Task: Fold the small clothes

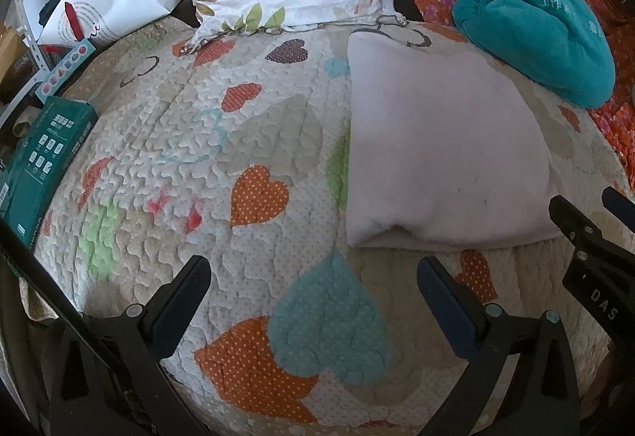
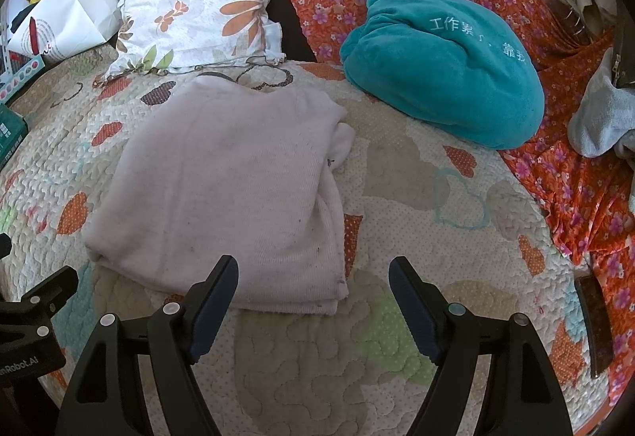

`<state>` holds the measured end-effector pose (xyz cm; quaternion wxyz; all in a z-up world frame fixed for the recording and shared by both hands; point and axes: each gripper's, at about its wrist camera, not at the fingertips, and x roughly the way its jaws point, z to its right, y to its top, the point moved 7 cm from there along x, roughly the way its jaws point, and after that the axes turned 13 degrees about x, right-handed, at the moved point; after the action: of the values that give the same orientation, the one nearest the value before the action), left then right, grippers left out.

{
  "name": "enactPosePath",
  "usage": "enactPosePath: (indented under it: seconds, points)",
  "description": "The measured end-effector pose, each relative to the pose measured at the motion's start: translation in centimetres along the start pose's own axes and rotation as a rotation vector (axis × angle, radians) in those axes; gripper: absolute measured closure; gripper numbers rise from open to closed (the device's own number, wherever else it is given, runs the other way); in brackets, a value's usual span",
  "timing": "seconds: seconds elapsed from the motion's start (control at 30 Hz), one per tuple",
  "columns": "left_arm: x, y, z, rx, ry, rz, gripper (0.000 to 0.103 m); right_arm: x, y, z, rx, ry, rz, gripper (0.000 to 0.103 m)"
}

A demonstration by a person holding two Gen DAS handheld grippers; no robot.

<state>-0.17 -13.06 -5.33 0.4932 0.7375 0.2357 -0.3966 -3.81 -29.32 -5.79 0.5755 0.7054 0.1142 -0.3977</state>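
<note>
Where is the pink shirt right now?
The pink shirt lies folded on the heart quilt, just ahead of both open grippers. In the right wrist view it sits left of centre, below the flowery pillow and left of the teal cushion.

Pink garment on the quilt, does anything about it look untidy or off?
Mostly neat. The pink garment lies folded flat on the quilt, but a bunched bit sticks out at its far right corner, and small dark specks dot it.

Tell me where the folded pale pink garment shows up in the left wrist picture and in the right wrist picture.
Left wrist: the pink garment lies right of centre, beyond the open left gripper.
Right wrist: the garment lies left of centre, just past the open right gripper.
Shared landmark: the teal plush cushion, beyond the garment to its right in both.
</note>
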Motion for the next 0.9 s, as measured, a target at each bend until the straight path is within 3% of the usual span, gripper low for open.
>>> enactPosePath:
  seconds: [0.9]
  points:
    - [1.1, -0.7, 0.2, -0.004, -0.02, -0.034, 0.0, 0.6, 0.0, 0.1, -0.021, -0.002, -0.011, 0.019]
